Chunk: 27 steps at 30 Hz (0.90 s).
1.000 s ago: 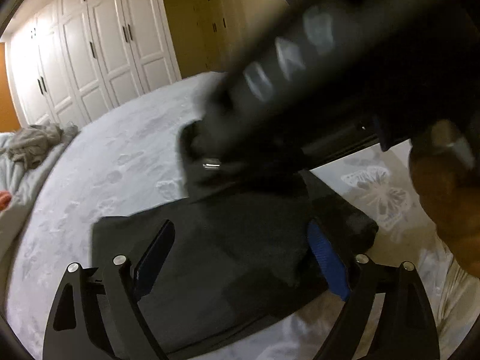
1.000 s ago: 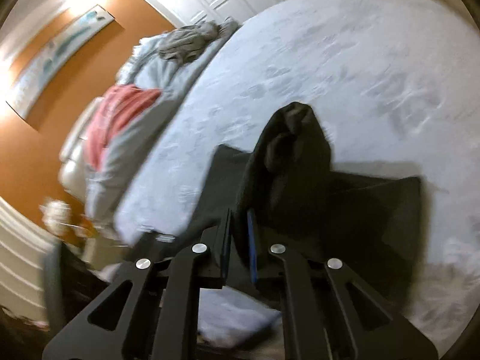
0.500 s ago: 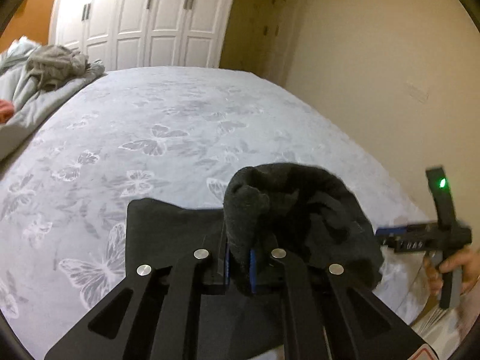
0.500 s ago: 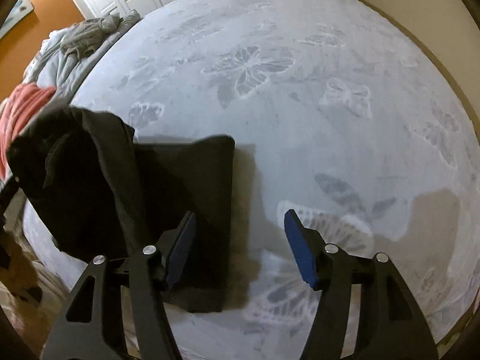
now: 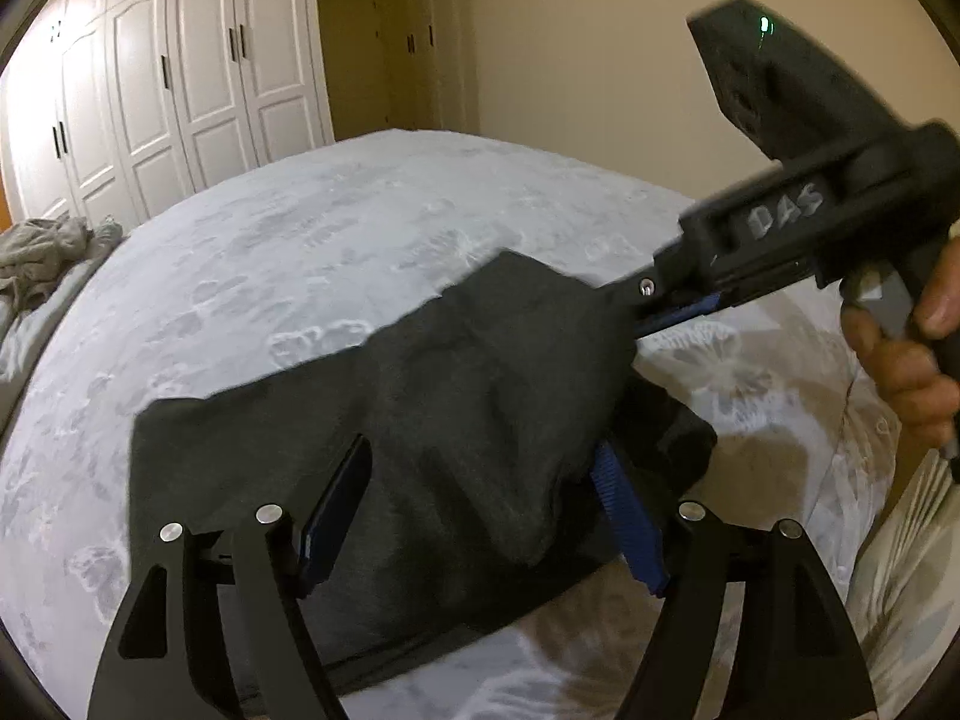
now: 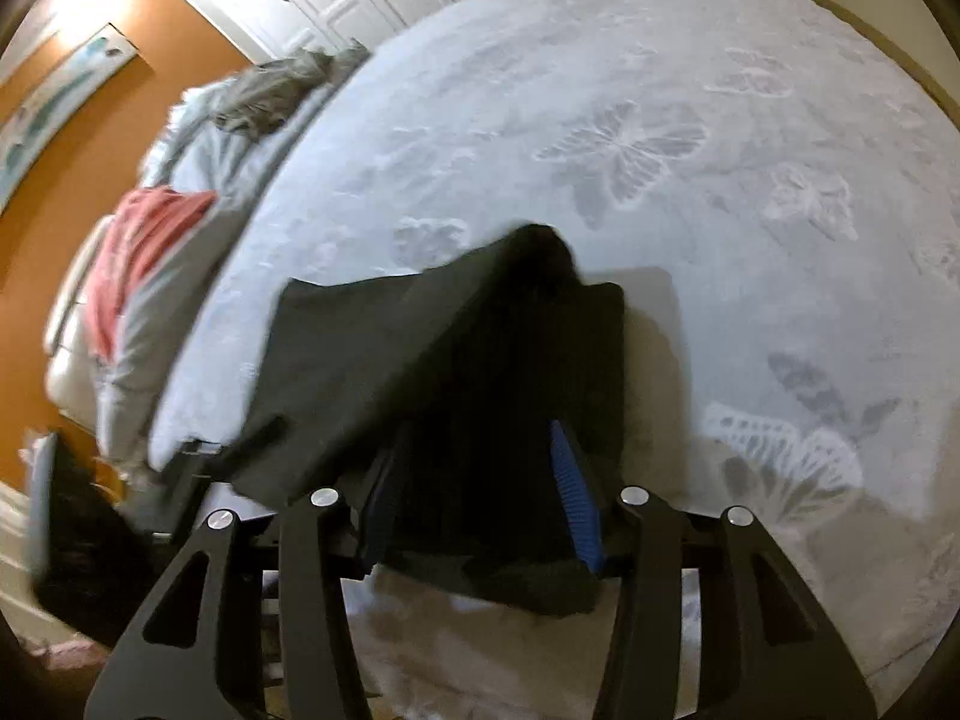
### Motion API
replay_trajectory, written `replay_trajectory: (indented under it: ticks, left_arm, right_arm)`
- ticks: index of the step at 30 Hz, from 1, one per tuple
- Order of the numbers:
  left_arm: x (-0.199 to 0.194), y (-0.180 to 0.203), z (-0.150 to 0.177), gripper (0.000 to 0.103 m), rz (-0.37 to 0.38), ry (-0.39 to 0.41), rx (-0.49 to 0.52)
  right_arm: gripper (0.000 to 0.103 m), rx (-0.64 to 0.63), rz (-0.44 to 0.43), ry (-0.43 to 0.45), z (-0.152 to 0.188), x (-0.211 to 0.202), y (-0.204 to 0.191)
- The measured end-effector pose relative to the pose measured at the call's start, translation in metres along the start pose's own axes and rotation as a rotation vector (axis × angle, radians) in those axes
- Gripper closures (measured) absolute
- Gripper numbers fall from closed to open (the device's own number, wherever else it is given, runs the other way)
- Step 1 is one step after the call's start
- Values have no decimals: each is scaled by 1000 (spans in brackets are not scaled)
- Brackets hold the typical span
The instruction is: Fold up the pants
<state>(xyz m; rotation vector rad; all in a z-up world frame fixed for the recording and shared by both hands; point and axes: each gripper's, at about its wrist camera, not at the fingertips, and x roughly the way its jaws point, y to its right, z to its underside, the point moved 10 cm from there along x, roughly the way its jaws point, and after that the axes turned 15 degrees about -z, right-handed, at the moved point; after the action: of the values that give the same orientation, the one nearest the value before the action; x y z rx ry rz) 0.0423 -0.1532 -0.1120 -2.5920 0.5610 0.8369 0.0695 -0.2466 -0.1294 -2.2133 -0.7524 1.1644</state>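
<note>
The dark grey pants [image 5: 456, 396] lie partly folded on the pale butterfly-print bedspread [image 5: 288, 252], with a raised fold across the middle. My left gripper [image 5: 480, 516] is open, its blue-padded jaws wide apart, with the pants between and under them. The right gripper's body [image 5: 768, 222] shows in the left wrist view, its tips at the raised edge of the pants. In the right wrist view the pants [image 6: 468, 372] are bunched between the wide-apart jaws of my right gripper [image 6: 480, 516], which is open.
White wardrobe doors [image 5: 180, 90] stand beyond the bed. A grey crumpled garment [image 6: 276, 96] and a red cloth [image 6: 144, 240] lie near the pillows by the orange wall [image 6: 120, 114]. A hand [image 5: 906, 354] holds the right gripper's handle.
My left gripper was shut on a bunched part of the pants half a second ago and is now open. The right gripper has moved back over the pants, and the fold lies lower.
</note>
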Motion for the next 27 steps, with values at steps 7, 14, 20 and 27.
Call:
replay_trajectory:
  ticks: [7, 14, 20, 27]
  left_arm:
    - [8, 11, 3, 30, 6, -12, 17]
    - [3, 26, 0, 18, 39, 12, 30]
    - [10, 37, -4, 16, -18, 30, 54]
    - [27, -26, -18, 91, 57, -64, -200]
  right_arm:
    - [64, 1, 89, -132, 22, 29, 20]
    - [98, 39, -71, -85, 11, 23, -4]
    - [98, 91, -280, -37, -6, 19, -42]
    - [90, 184, -272, 26, -27, 11, -25]
